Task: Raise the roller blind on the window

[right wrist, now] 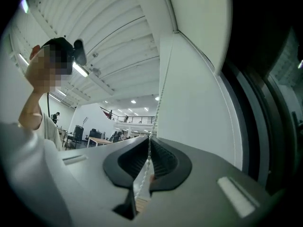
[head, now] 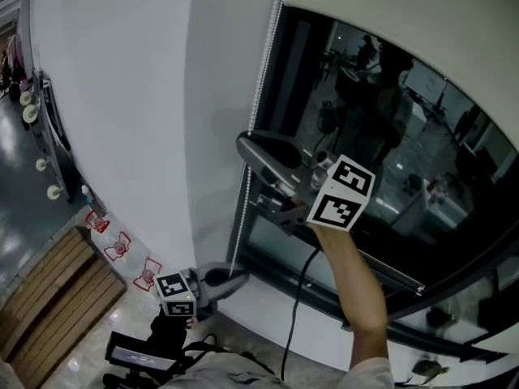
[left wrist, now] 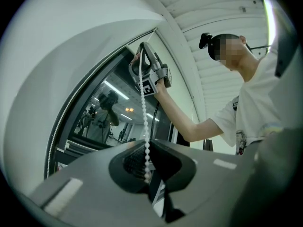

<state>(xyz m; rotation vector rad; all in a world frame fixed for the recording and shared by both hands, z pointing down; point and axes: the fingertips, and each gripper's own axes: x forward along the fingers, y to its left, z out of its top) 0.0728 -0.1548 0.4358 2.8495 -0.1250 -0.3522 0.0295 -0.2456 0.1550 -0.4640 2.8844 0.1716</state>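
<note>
Nearest, left gripper point(left wrist: 147, 148) pinches the bead chain point(left wrist: 143, 103), which runs straight up to the right gripper point(right wrist: 149, 149), apparently clamped on it too, higher beside the window point(head: 389, 160).

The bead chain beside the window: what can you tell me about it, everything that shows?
The bead chain is a thin string of small white balls, plastic by the look. It hangs down the left edge of the dark window, next to the white wall. Both grippers are shut on it: the right gripper higher up, the left gripper lower, near the window's bottom corner. Between them it runs nearly straight.
</note>
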